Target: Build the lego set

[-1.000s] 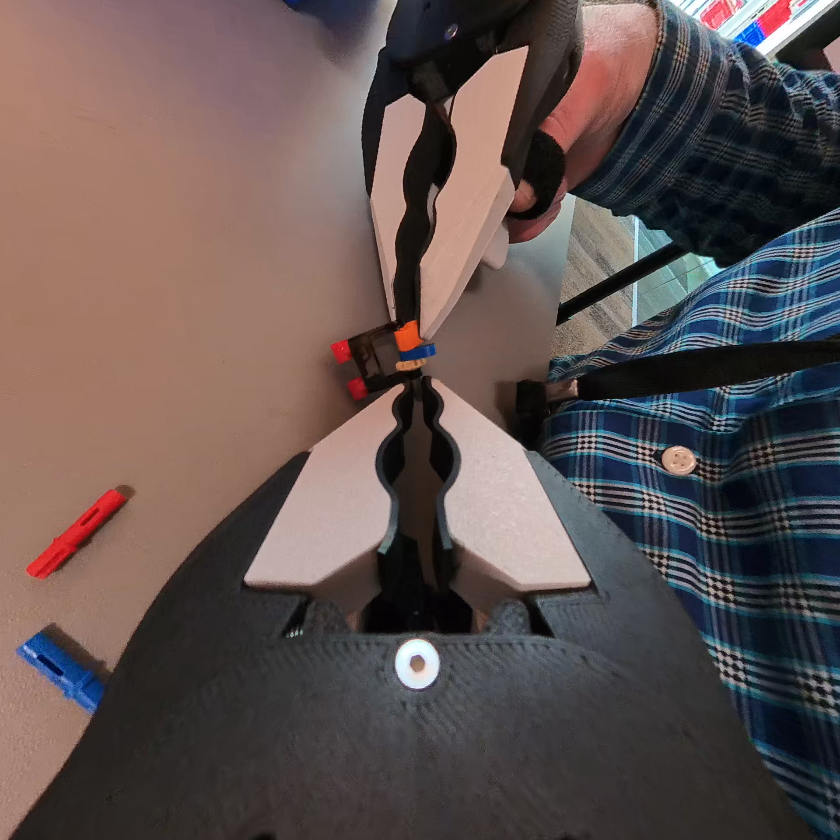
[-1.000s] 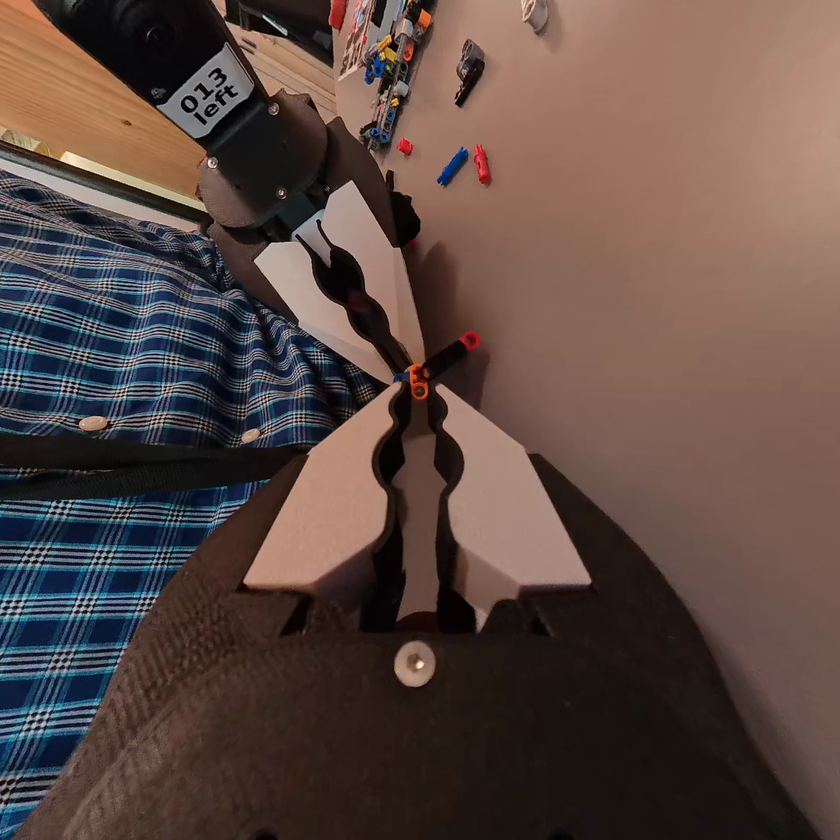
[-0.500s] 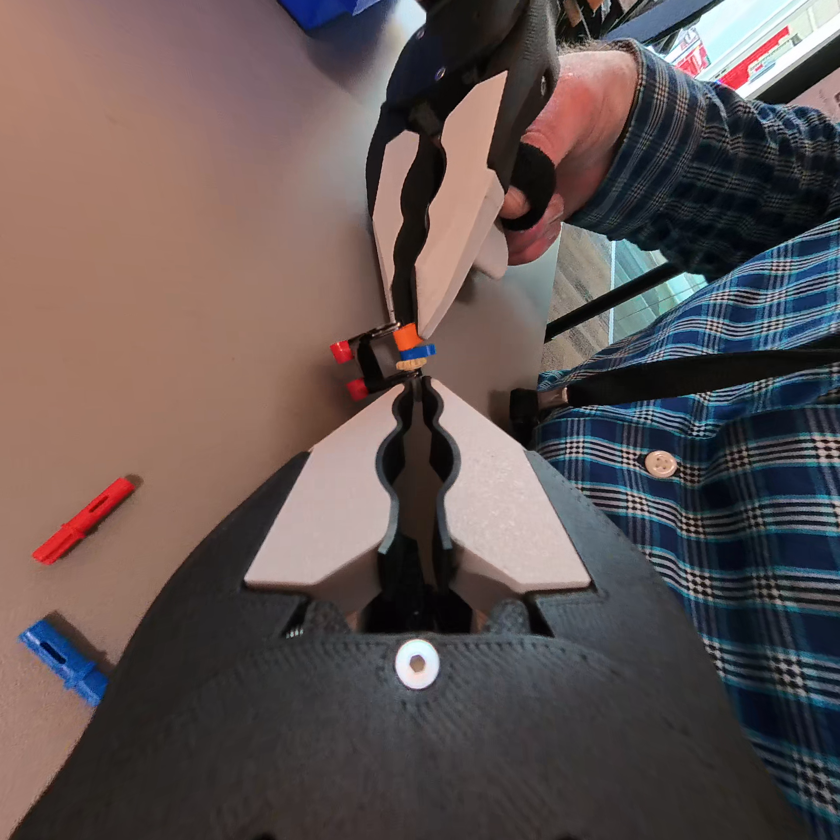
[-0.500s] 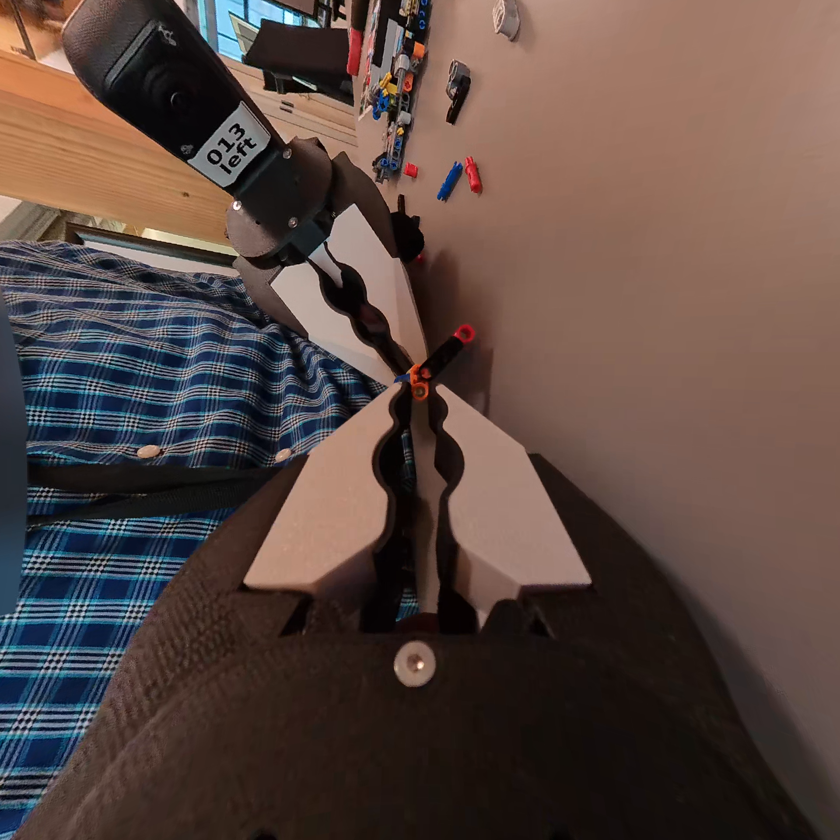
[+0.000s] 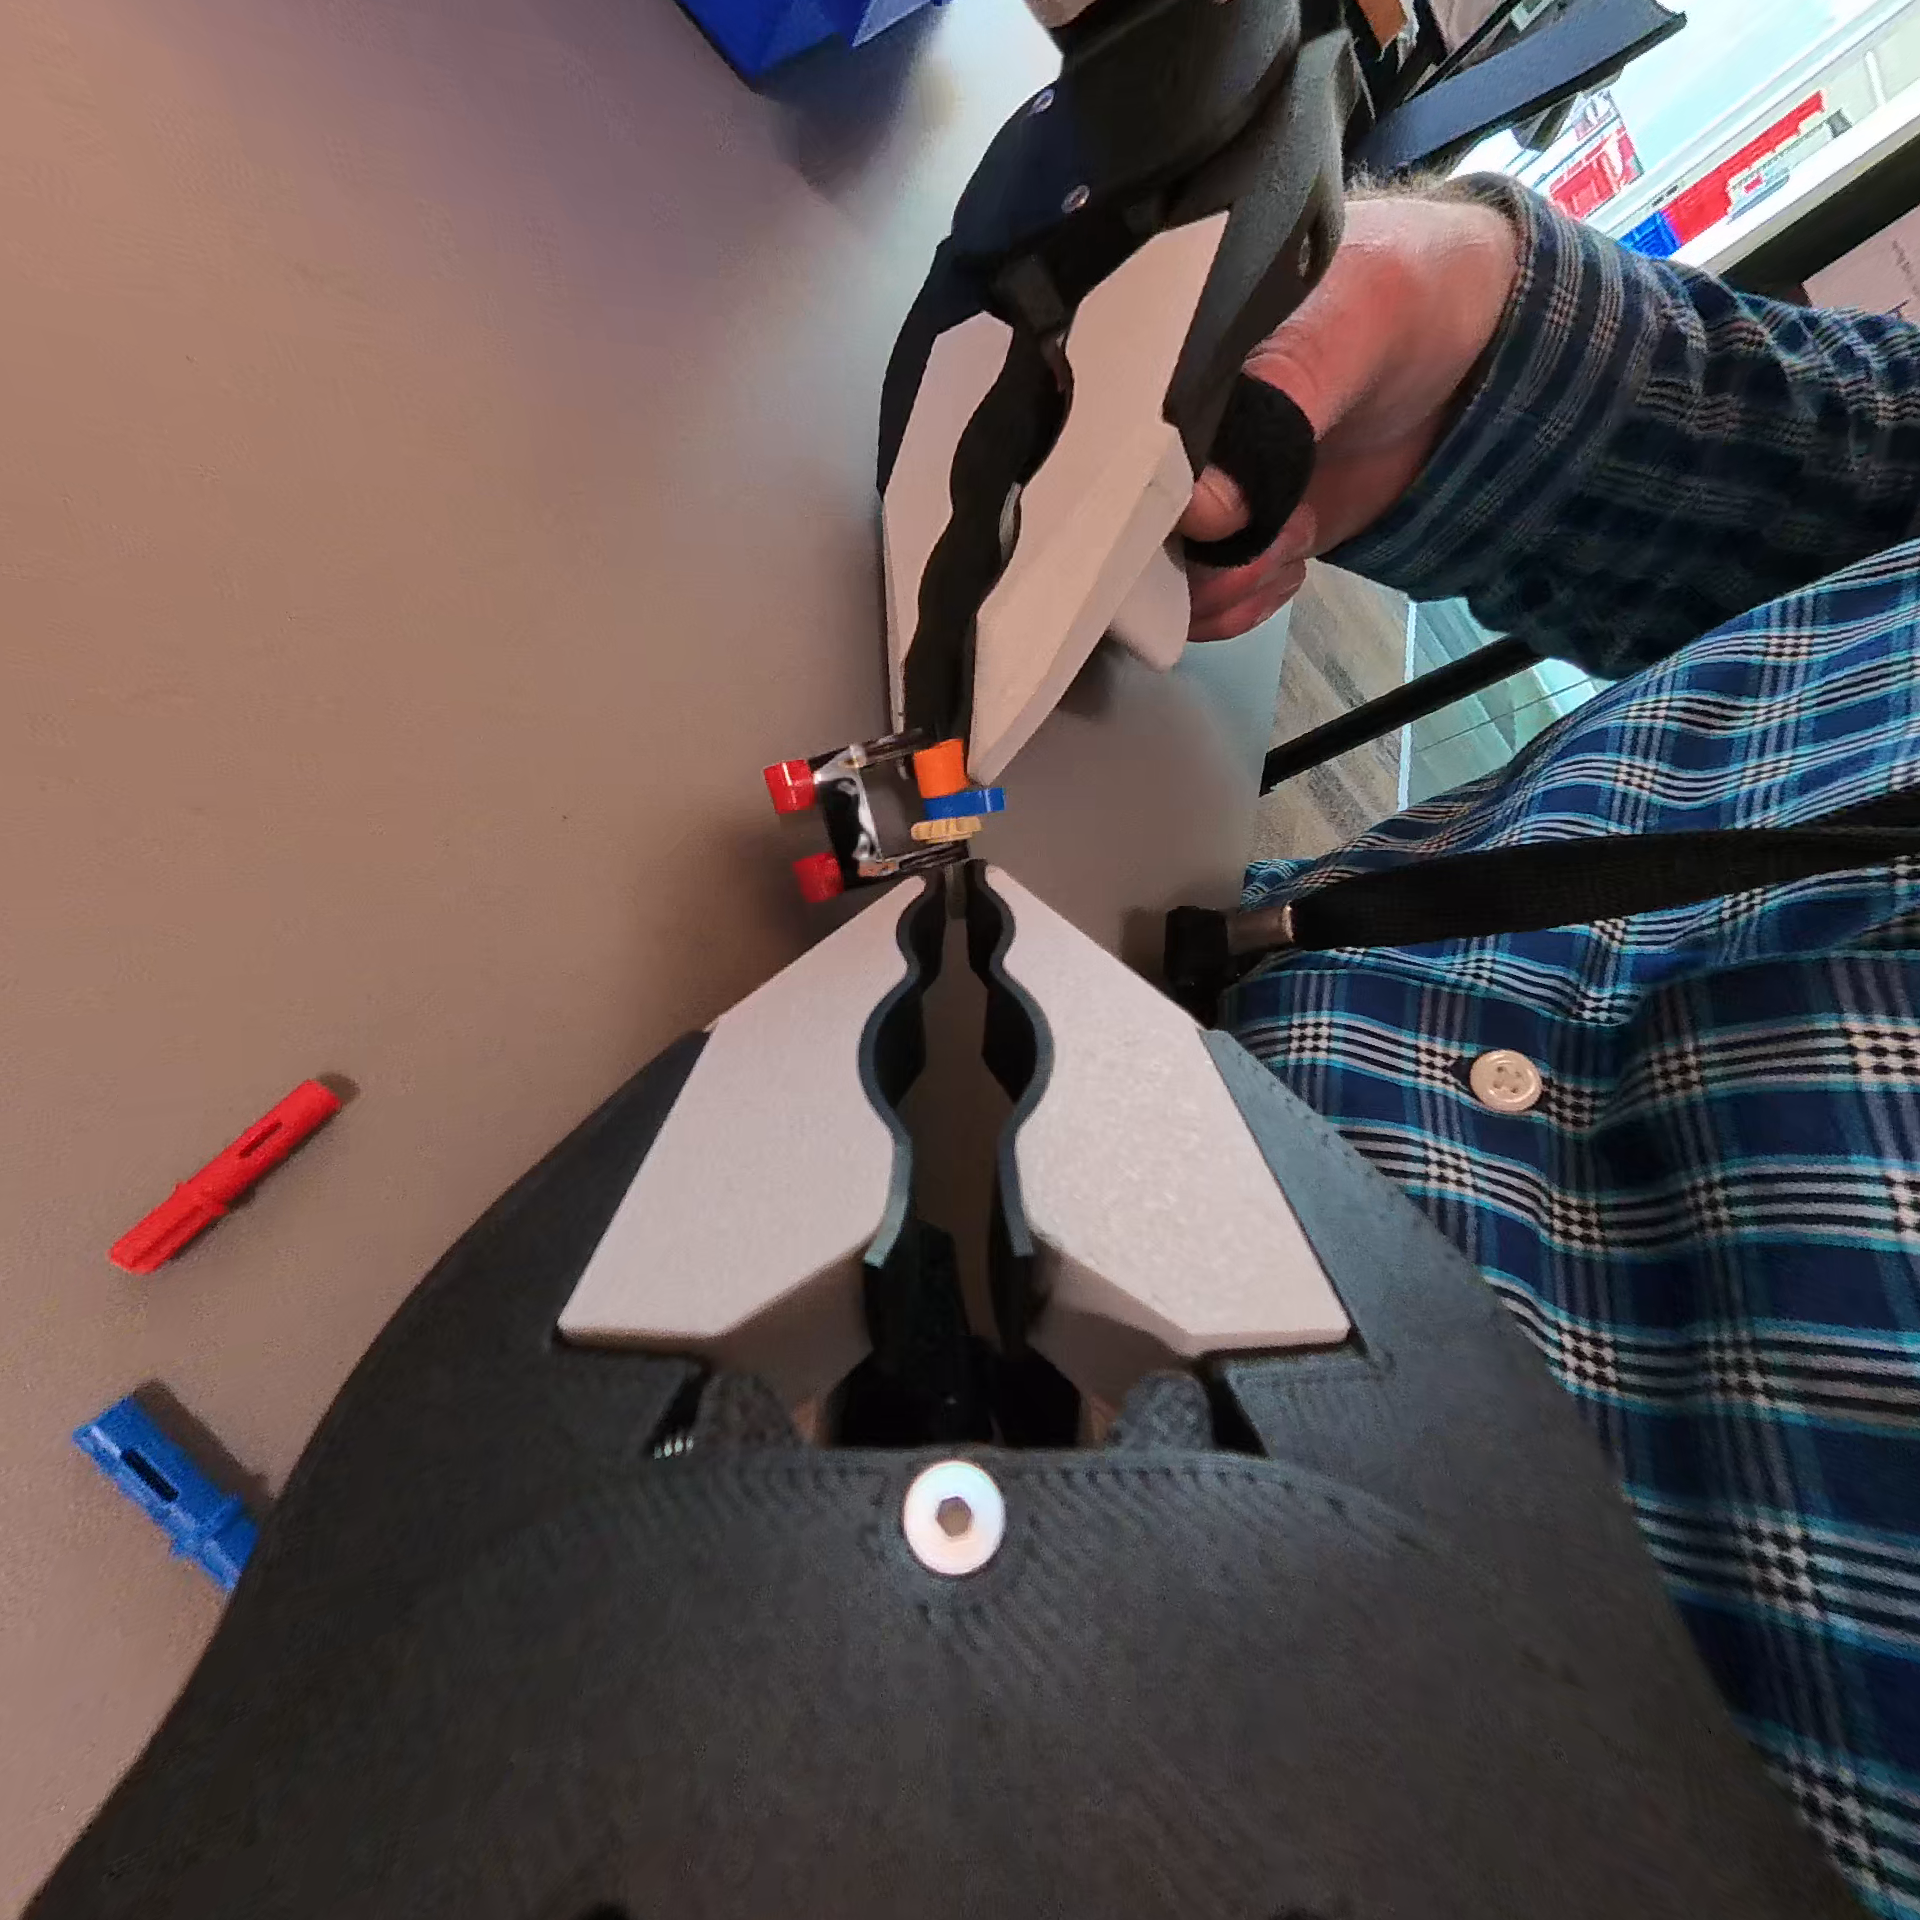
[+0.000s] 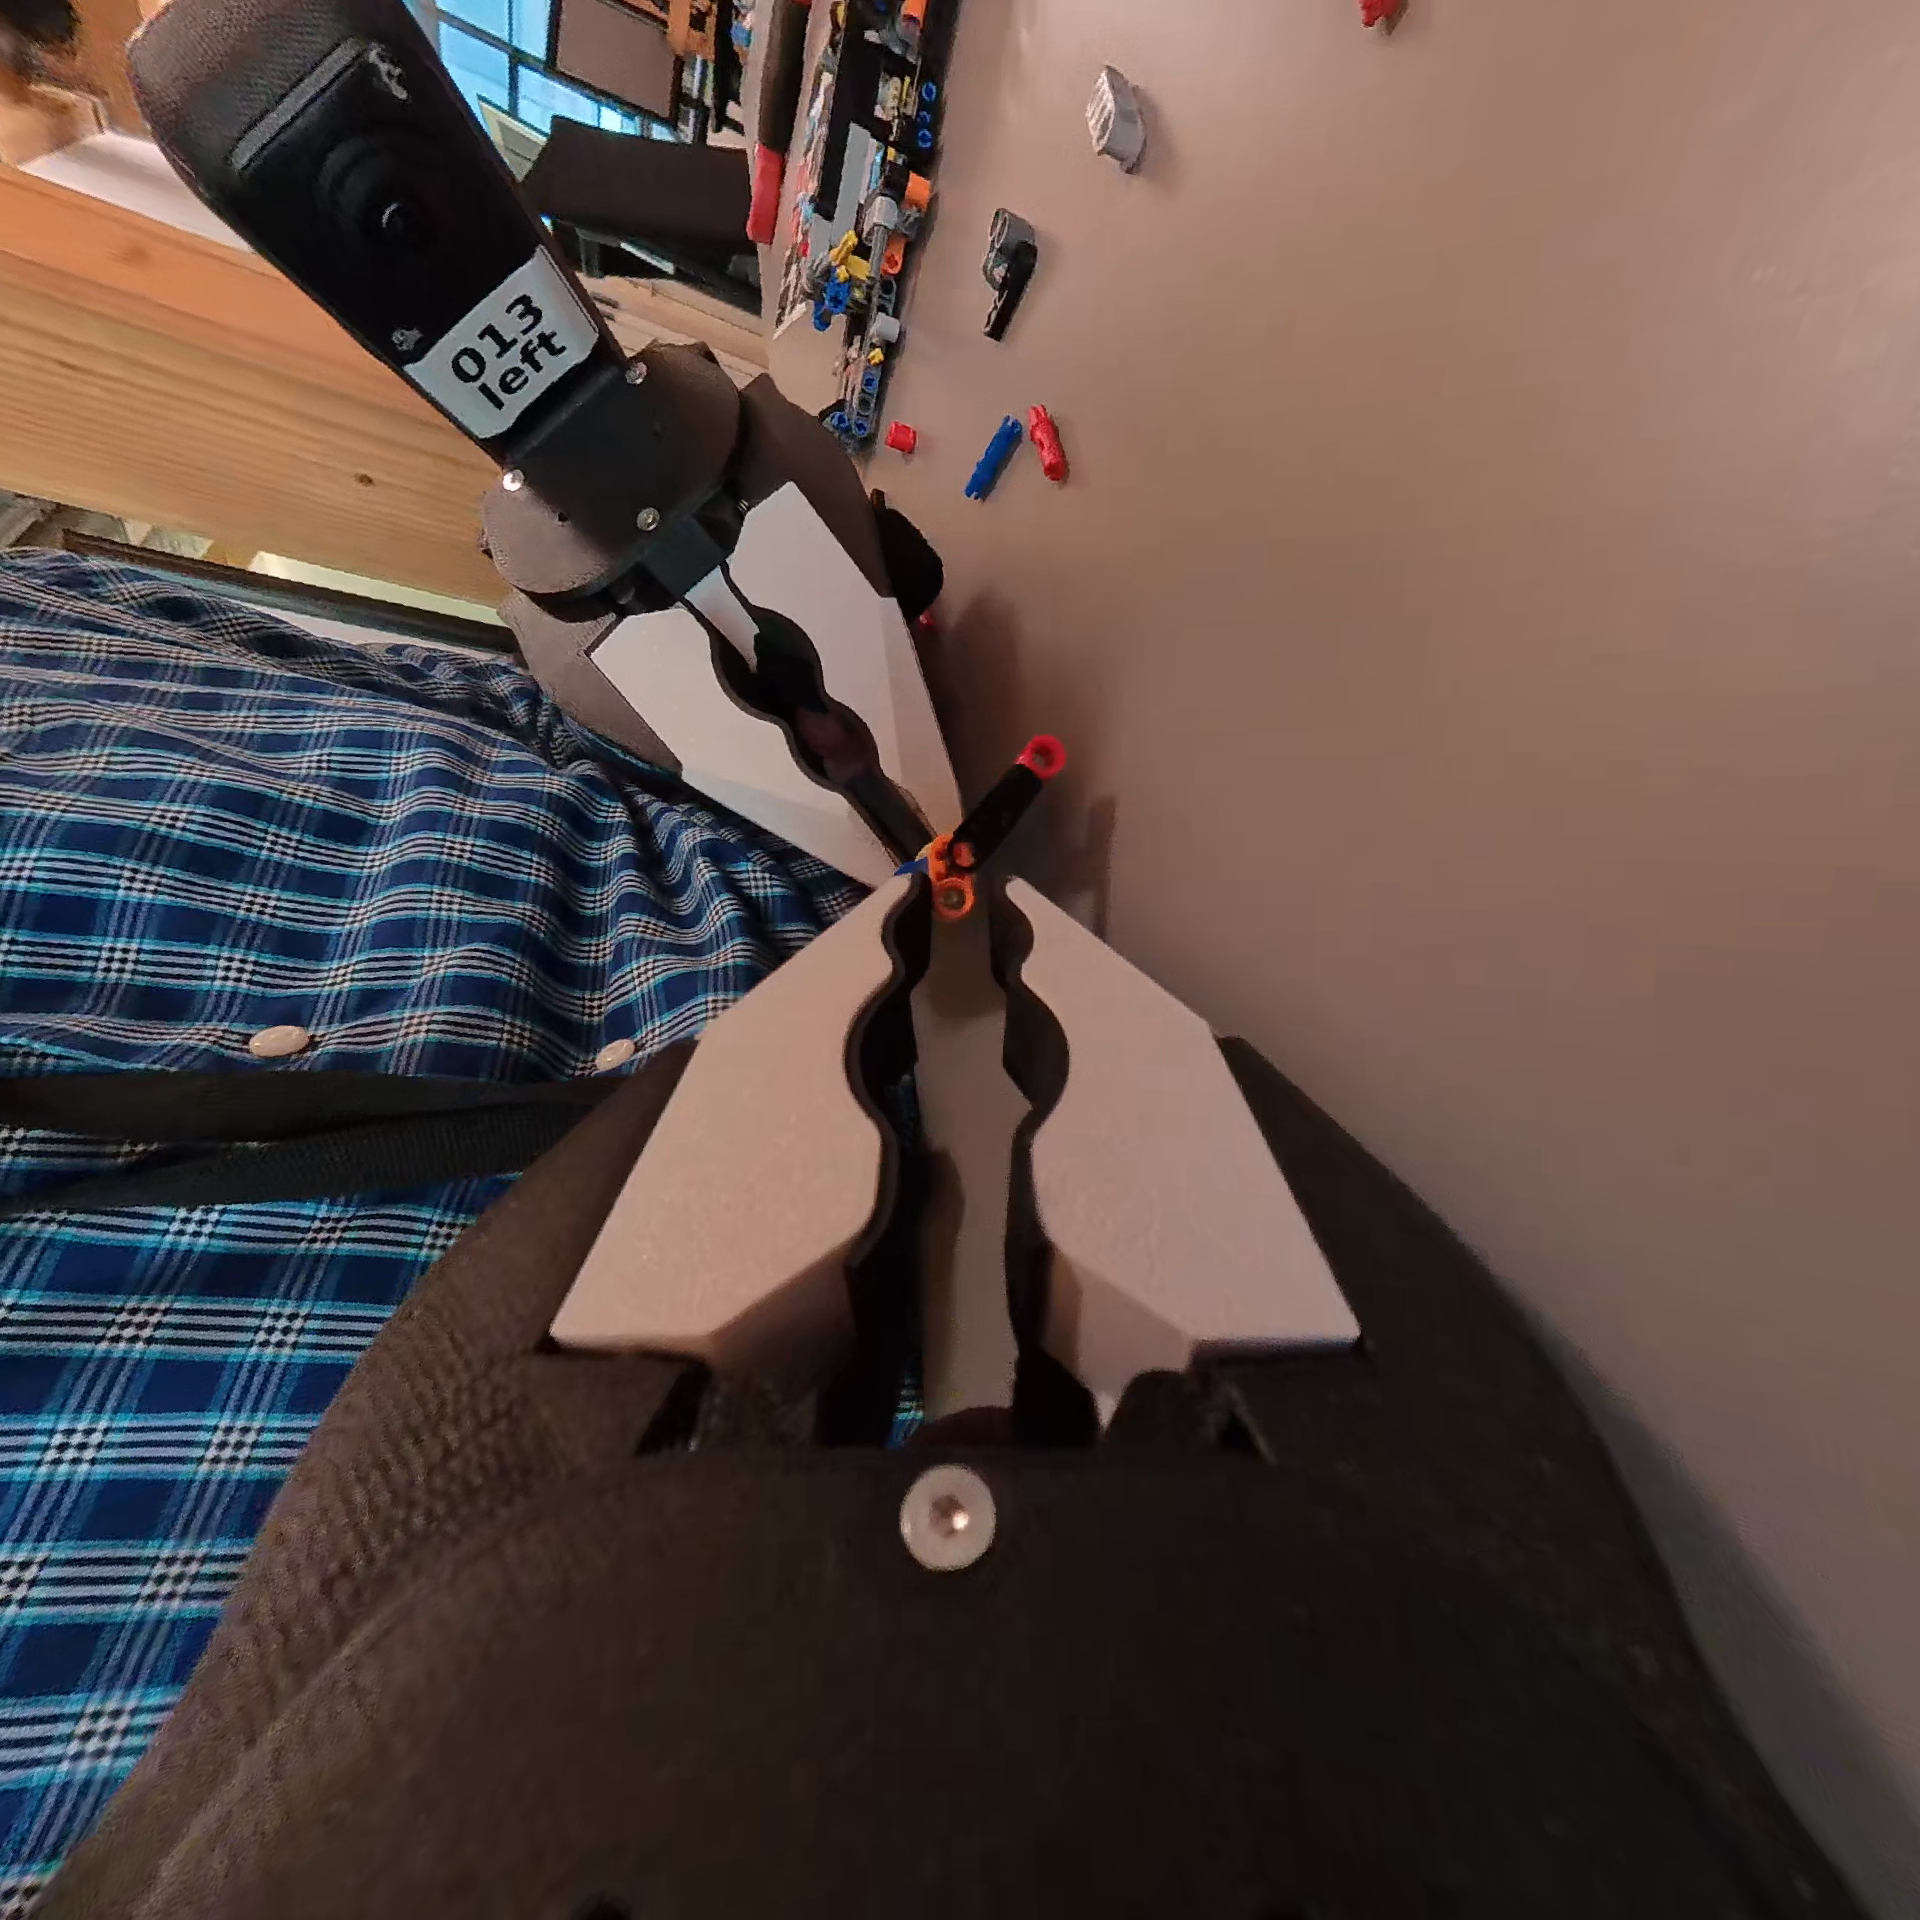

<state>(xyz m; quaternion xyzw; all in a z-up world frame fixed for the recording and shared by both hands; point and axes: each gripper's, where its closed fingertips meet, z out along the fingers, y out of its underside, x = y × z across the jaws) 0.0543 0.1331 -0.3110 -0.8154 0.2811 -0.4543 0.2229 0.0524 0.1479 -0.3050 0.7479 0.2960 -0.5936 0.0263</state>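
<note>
I have both tongs meeting tip to tip above the worktop [image 5: 416, 520], with the small lego assembly [image 5: 883, 816] caught between them. My left tongs [image 5: 954, 883] are clenched on a thin black axle at the near end of the assembly. My right tongs [image 6: 961, 894] are pinched around the orange connector [image 6: 951, 883] at its other end; in the left wrist view they come down from above, tips pressed against that orange piece. The assembly is a black frame with two red caps [image 5: 805, 831] pointing away to the left of my left tongs, plus blue and tan bits stacked under the orange one. On the worktop to the left of my left tongs lie a red pin [image 5: 223, 1174] and a blue pin [image 5: 166, 1491], apart from each other.
</note>
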